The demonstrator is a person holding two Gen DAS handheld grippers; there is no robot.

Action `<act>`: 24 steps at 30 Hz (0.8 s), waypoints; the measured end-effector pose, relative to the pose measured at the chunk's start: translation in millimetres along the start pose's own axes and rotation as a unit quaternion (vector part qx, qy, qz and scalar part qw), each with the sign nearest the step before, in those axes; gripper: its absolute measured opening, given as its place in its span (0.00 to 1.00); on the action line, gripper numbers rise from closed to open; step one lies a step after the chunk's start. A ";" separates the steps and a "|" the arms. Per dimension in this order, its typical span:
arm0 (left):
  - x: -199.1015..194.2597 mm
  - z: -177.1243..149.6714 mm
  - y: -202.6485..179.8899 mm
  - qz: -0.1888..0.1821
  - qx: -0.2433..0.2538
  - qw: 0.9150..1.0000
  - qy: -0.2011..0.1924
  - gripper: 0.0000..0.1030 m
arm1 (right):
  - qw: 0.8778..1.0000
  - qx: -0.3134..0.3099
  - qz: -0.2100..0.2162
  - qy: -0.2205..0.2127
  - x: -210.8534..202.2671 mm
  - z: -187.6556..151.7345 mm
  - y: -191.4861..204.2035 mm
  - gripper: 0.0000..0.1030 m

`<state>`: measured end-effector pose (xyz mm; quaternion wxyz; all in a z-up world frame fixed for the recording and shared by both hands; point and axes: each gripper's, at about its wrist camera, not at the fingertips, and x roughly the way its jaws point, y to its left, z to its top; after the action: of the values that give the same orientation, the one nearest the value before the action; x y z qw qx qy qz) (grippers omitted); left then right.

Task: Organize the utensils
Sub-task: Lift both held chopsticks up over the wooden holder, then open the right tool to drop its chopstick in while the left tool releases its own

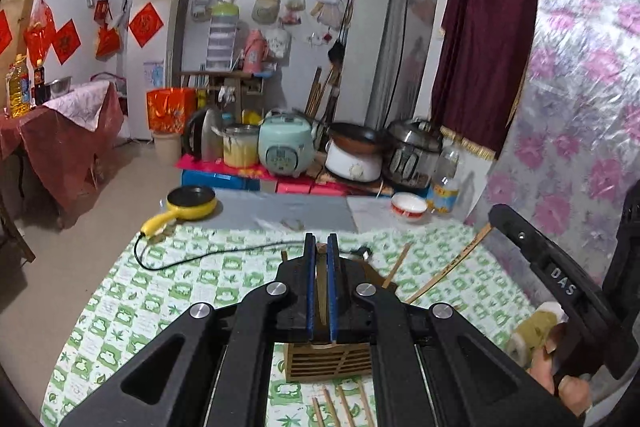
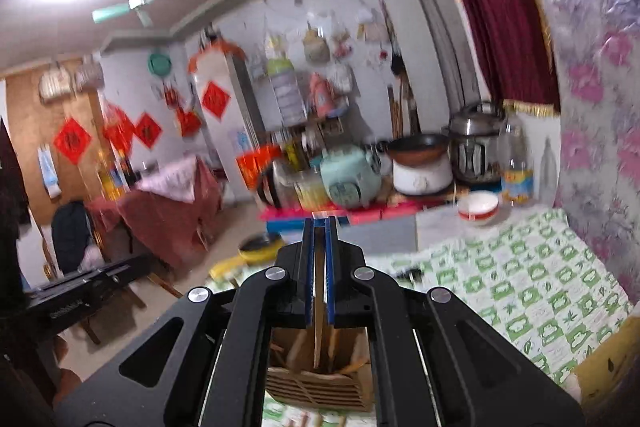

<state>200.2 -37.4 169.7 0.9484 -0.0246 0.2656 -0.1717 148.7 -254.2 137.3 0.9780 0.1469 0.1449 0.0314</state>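
Note:
A slatted wooden utensil holder (image 1: 328, 361) stands on the green-checked tablecloth (image 1: 168, 291), right below my left gripper (image 1: 321, 247). That gripper is shut on a flat wooden utensil (image 1: 321, 291) that hangs over the holder. Several loose chopsticks (image 1: 344, 405) lie in front of the holder. My right gripper (image 2: 319, 227) is shut on a thin wooden chopstick (image 2: 319, 311) that reaches down into the holder (image 2: 316, 383), which holds several wooden utensils. The right gripper's body (image 1: 560, 279) shows at the right of the left wrist view, with wooden sticks (image 1: 452, 267) near it.
A yellow electric pan (image 1: 192, 203) with a black cord (image 1: 192, 259) sits at the table's far left. A red-rimmed white bowl (image 1: 409, 207) and a plastic bottle (image 1: 446, 179) stand at the far right. Rice cookers and pots (image 1: 284, 147) crowd the low shelf behind. A floral-covered wall (image 1: 580, 107) is on the right.

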 end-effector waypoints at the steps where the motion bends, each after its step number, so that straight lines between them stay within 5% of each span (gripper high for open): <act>1: 9.6 -1.1 0.5 0.000 0.003 1.000 0.013 0.06 | 1.000 0.008 0.002 0.015 9.8 -2.7 -5.8 0.06; 5: 27.8 -6.4 7.5 -0.005 -0.003 0.999 0.036 0.06 | 0.998 0.033 0.015 0.055 31.6 -8.1 -19.9 0.06; 20: 31.6 -13.2 7.5 -0.001 -0.001 0.999 0.047 0.09 | 0.997 0.024 0.008 0.075 38.8 -18.1 -14.3 0.11; 21: 31.5 -14.6 8.0 0.000 -0.001 0.999 0.048 0.17 | 0.996 0.022 0.004 0.087 43.1 -19.9 -13.8 0.13; 23: 27.8 -16.1 9.4 0.007 -0.009 0.999 0.037 0.79 | 0.995 0.022 0.002 0.099 47.6 -22.0 -14.8 0.26; 24: 26.0 -16.5 11.6 0.013 -0.014 0.999 0.027 0.85 | 0.995 0.022 0.001 0.099 47.7 -22.4 -15.6 0.34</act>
<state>216.1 -34.6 141.1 0.9427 -0.0298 0.2935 -0.1560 188.1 -257.9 99.1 0.9552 0.1645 0.2420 0.0437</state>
